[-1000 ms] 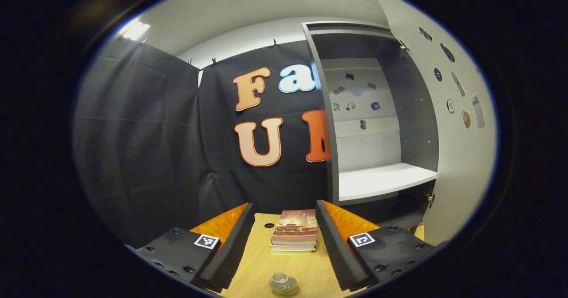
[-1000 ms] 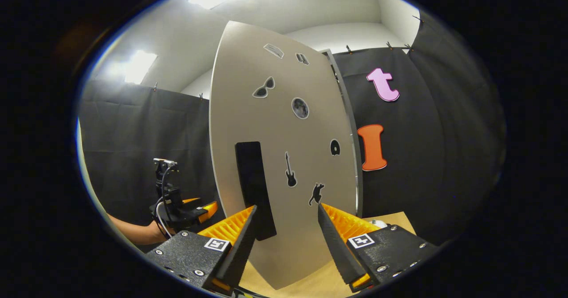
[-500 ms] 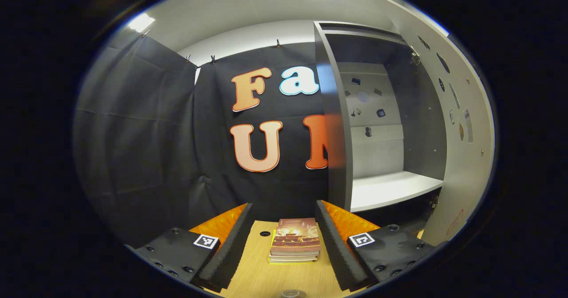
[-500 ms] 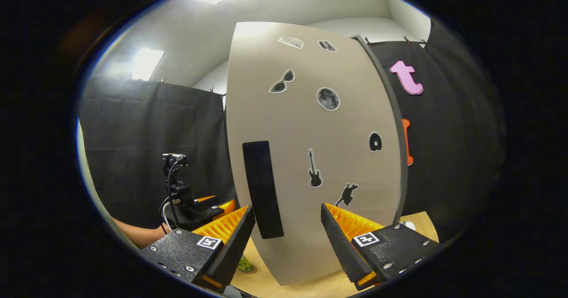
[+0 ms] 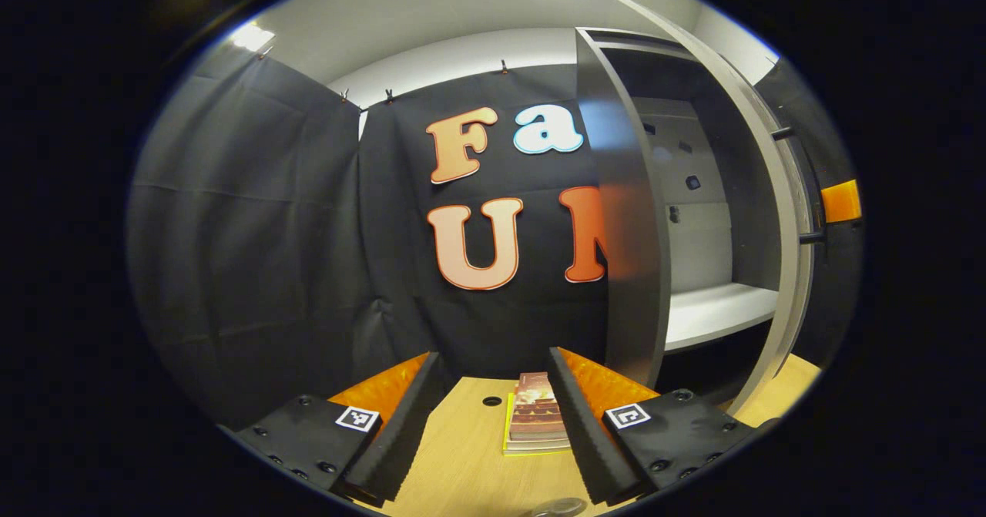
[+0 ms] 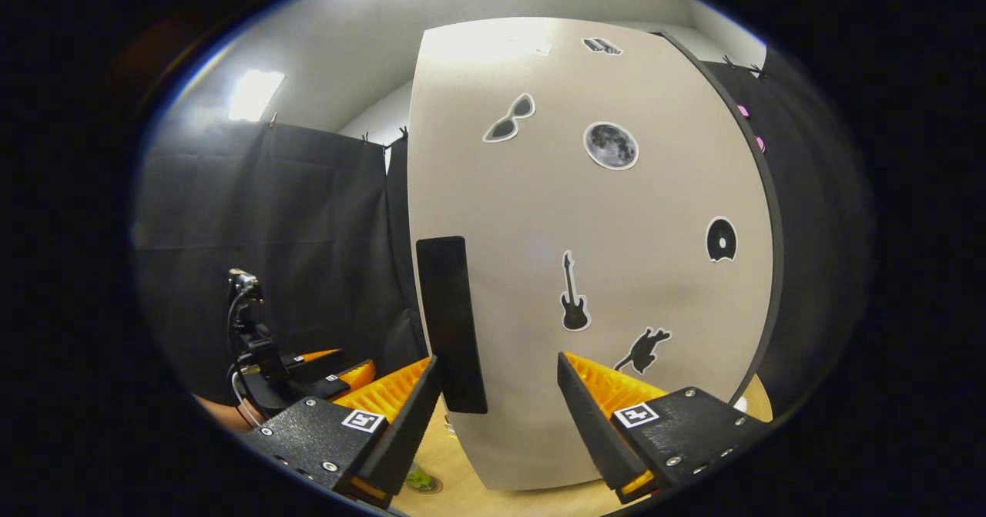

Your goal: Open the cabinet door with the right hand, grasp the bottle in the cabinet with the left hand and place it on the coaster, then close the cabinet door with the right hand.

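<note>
Cabinet (image 5: pixel 724 193) shelf (image 5: pixel 716 313) bare; both grippers' fingers, left (image 5: pixel 493 417) and right (image 6: pixel 499 417), spread.

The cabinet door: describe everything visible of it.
The cabinet door is a tall, pale beige panel, seemingly smooth laminate with a thin dark edge. Its front carries a black vertical handle near the free edge and stickers: sunglasses, a moon, a guitar, a record, a cat. It stands upright and partly open, its lower edge just above the wooden table. The right gripper is open in front of it, not gripping.
</note>
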The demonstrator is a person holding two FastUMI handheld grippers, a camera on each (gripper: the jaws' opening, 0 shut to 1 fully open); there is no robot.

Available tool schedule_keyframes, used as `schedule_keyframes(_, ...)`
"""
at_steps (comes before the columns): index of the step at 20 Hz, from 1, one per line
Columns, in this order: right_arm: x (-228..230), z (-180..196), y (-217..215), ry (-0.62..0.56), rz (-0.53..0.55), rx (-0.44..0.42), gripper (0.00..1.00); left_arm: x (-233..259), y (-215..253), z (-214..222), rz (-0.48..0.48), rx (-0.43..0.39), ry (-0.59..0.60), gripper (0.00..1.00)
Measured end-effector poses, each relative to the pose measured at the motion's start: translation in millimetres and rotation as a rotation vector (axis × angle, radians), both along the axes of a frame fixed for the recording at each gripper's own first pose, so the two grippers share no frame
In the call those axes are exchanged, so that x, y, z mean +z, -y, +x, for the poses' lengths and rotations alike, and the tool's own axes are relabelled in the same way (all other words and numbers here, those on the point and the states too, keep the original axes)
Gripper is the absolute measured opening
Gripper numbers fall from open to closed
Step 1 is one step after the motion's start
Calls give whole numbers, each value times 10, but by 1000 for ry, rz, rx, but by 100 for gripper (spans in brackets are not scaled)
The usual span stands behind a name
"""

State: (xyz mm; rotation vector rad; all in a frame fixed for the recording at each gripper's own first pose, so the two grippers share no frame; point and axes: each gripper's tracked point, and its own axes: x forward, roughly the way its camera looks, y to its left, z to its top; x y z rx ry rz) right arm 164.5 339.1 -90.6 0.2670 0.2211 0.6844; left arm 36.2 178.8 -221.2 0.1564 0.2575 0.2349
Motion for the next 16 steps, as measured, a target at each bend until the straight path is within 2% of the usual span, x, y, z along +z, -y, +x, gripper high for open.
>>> schedule_keyframes(7, -18, 112, -77, -12, -37, -53, 95, 33, -172, 32, -22, 29, 8, 92)
schedule_keyframes(11, -12, 169, -117, 31, -95, -97, 95, 161, -76, 143, -92, 15, 24, 91)
schedule_keyframes(16, -26, 209, -155, 13, -94, -131, 95, 139, 28, 167, -78, -18, 24, 92)
